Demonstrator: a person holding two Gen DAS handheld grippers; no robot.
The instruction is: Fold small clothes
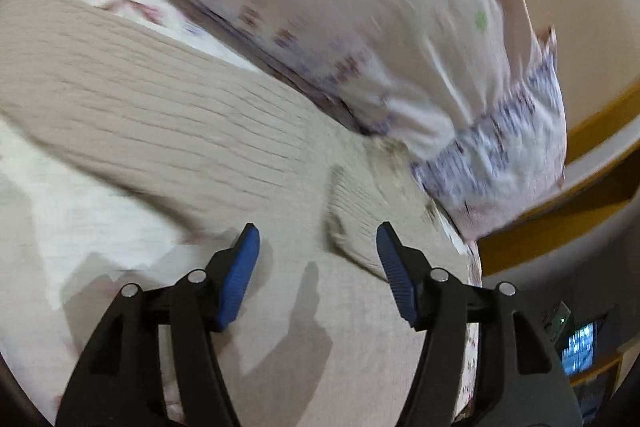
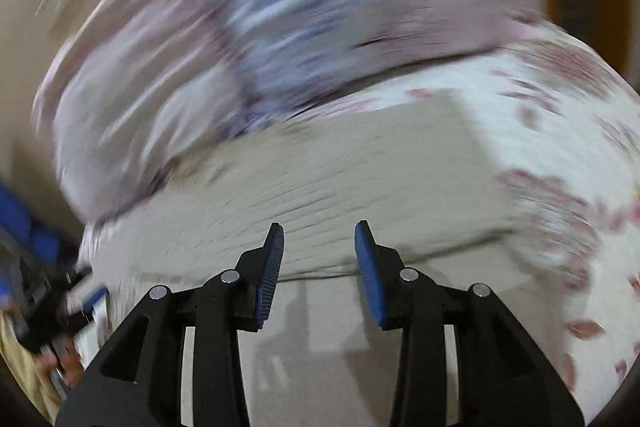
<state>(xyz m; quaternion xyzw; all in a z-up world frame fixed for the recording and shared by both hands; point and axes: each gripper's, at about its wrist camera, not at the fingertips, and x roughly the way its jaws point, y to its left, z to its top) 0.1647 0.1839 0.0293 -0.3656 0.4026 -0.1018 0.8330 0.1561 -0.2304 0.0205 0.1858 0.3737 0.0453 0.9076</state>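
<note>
Screen [image 1: 579, 347] only in left view; blurred hand [image 2: 60, 367] only right.

Left gripper [image 1: 318, 269] — jaws apart, nothing between blue pads [image 1: 240, 279]. Beige ribbed knit garment [image 1: 168, 115] spread beyond and beneath fingertips; folded cuff-like edge [image 1: 352, 203] just ahead of right finger. Pale printed pillow [image 1: 360, 39] farther ahead — blurred. White floral sheet [image 1: 80, 207] left of left finger.
</note>
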